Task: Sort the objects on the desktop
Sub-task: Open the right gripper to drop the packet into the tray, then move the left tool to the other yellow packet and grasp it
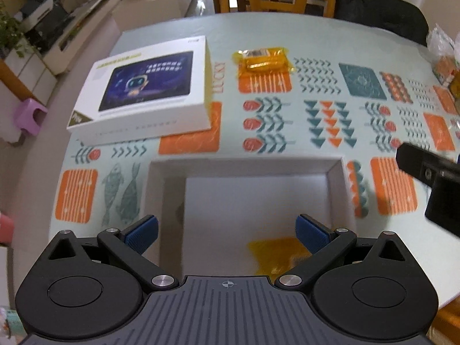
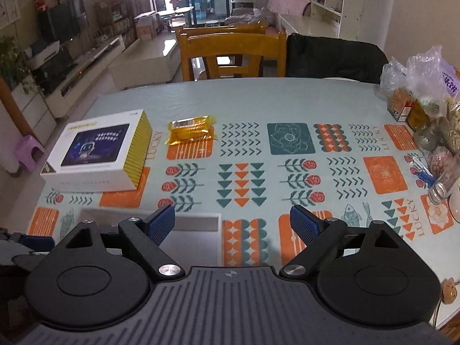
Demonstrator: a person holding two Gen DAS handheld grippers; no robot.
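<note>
An open white box (image 1: 336, 178) (image 2: 198, 221) lies on the patterned tablecloth near the front edge. A yellow snack packet (image 1: 276, 254) rests inside it, under my left gripper (image 1: 227, 234), which hovers open above the box with nothing between its fingers. A second yellow snack packet (image 1: 263, 60) (image 2: 191, 132) lies farther back on the table. A white tablet box (image 1: 143, 89) (image 2: 95, 151) sits at the left. My right gripper (image 2: 233, 225) is open and empty, above the cloth just right of the open box; part of it shows in the left wrist view (image 1: 431, 178).
Plastic bags, jars and packets (image 2: 425, 106) crowd the table's right edge. A wooden chair (image 2: 233, 54) and a dark chair (image 2: 333, 54) stand at the far side. A purple stool (image 2: 27, 151) is on the floor at left.
</note>
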